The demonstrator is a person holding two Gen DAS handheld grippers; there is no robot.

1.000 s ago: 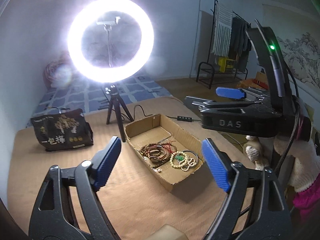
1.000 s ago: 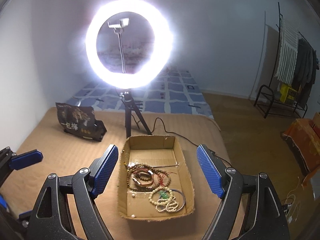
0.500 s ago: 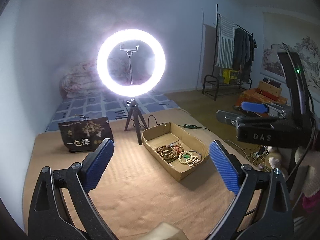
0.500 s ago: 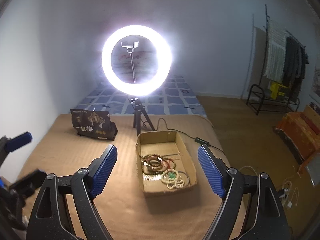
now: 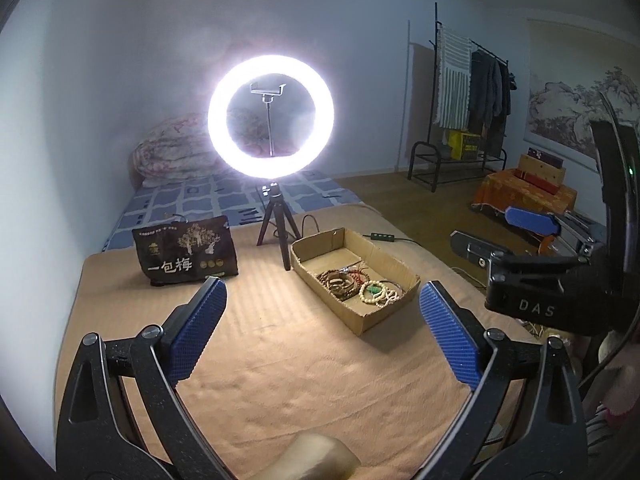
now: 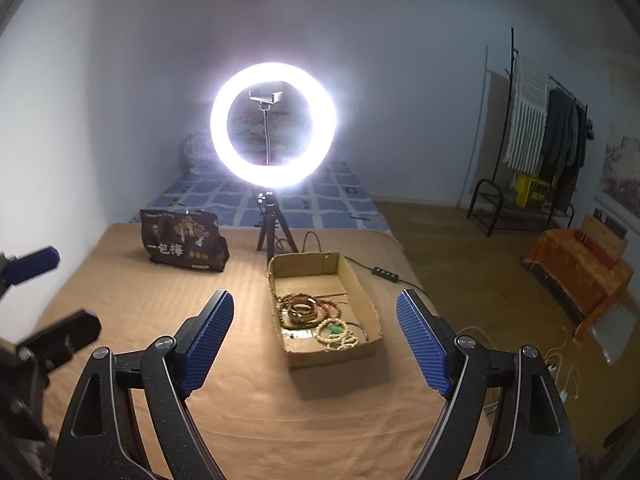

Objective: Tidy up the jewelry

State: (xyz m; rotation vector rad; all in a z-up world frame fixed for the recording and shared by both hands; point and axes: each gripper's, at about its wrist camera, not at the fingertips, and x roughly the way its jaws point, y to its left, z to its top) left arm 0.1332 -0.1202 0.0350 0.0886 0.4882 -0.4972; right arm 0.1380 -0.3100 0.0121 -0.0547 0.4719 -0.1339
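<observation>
The jewelry (image 6: 320, 318), beaded bracelets and necklaces, lay heaped together at the near end of the cardboard box (image 6: 362, 288) on the tan-covered bed (image 6: 256, 412), so sorting looked either finished or not begun. Both the left tongs (image 5: 322, 336) and right tongs (image 6: 316, 342) stood wide apart, empty, well back from the box, the left ones having just spread wider

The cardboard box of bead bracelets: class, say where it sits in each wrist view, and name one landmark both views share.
Left wrist view: cardboard box right of centre, angled, between the blue pads.
Right wrist view: cardboard box near centre, seen lengthwise.
Shared landmark: the ring light on its tripod, just behind the box.
</observation>
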